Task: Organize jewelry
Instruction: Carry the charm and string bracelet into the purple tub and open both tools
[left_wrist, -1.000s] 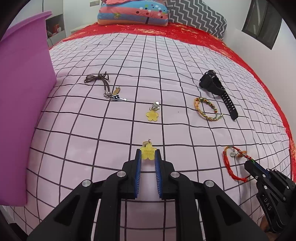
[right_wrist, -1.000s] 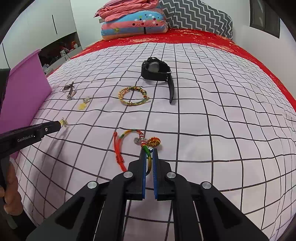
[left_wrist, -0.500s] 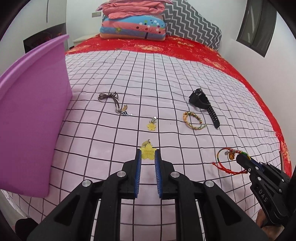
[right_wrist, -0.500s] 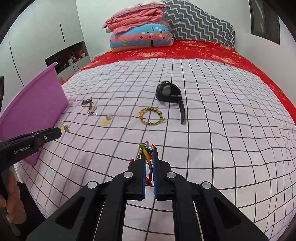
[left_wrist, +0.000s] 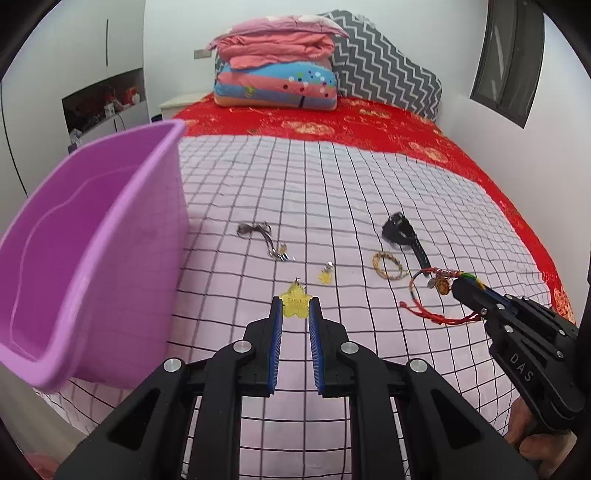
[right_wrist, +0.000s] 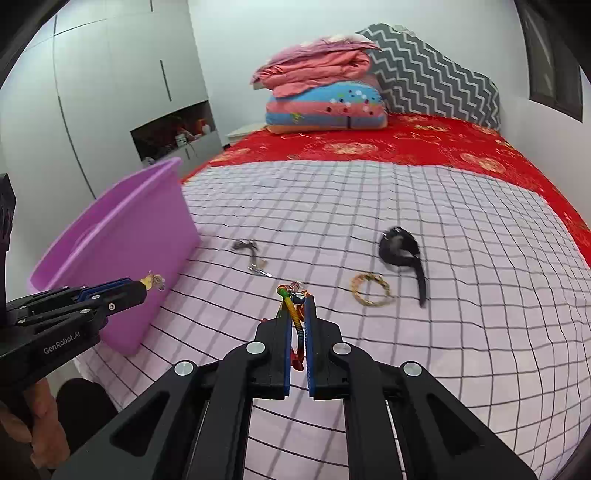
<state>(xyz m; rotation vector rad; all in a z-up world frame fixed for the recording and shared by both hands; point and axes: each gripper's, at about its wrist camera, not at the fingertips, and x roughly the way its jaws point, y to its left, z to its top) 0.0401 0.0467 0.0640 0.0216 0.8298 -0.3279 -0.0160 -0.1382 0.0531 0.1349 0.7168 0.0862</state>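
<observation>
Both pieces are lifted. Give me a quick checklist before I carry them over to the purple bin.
1. Left gripper shut on yellow star charm: ok.
2. Right gripper shut on red cord bracelet: ok.
3. Bracelet's loop hangs clear of the bed: ok.
4. Purple bin mouth unobstructed: ok.
5. Bin's bottom empty: cannot tell.
6. Watch, braided bracelet, small charm, brown cord left on bedspread: not ok.

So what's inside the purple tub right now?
Nothing visible inside the purple tub: the far wall and part of the floor in the left wrist view look bare. Its near rim covers the floor closest to the camera, so small jewelry there can't be ruled out.
</observation>
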